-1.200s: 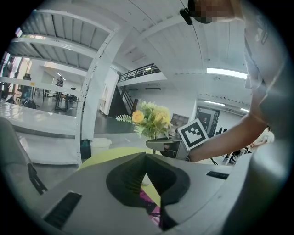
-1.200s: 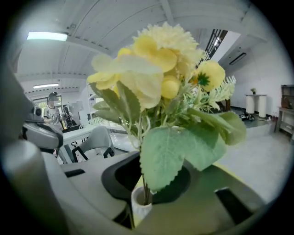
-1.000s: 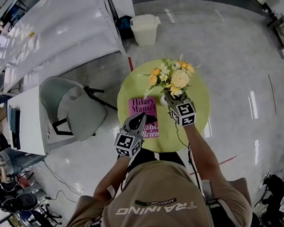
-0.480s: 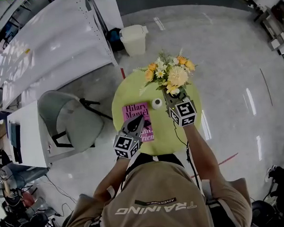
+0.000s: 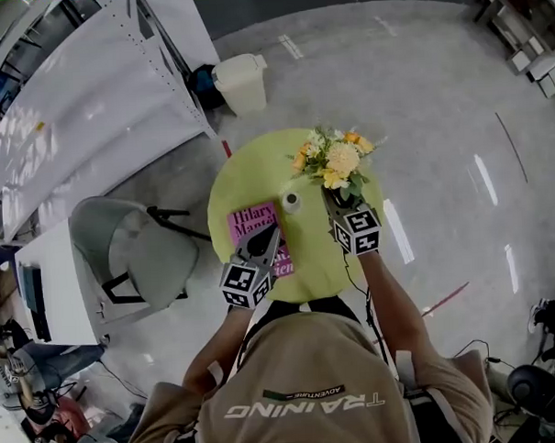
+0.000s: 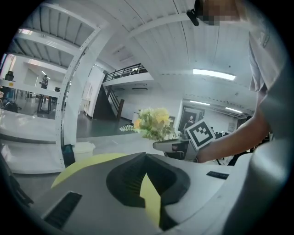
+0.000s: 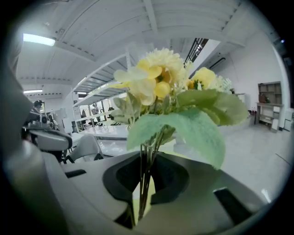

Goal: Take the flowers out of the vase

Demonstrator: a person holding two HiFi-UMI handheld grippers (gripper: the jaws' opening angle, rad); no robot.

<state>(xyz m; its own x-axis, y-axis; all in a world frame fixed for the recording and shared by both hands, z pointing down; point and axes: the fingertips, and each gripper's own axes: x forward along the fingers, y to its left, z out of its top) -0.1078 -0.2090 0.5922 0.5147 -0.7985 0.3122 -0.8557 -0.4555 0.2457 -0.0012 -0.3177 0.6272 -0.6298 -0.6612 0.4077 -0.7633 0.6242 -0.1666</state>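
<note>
A bunch of yellow and orange flowers (image 5: 334, 158) hangs over the right side of the round yellow-green table (image 5: 243, 176), clear of the small white vase (image 5: 291, 202) that stands alone near the table's middle. My right gripper (image 5: 333, 199) is shut on the stems; its jaws have just been closing on them. In the right gripper view the thin green stems (image 7: 146, 181) run down between the jaws, and the blooms (image 7: 156, 78) fill the view above. My left gripper (image 5: 269, 235) hovers over a pink book (image 5: 250, 224), shut and empty. The left gripper view shows the flowers (image 6: 154, 121) ahead.
A grey chair (image 5: 136, 250) stands left of the table. A white bin (image 5: 239, 80) and a long white shelf unit (image 5: 89, 105) lie beyond it. Shiny grey floor surrounds the table on the right.
The right gripper has carried the flowers up out of the vase and off to the right. The vase now stands apart from them. The left gripper has shifted slightly over the book.
</note>
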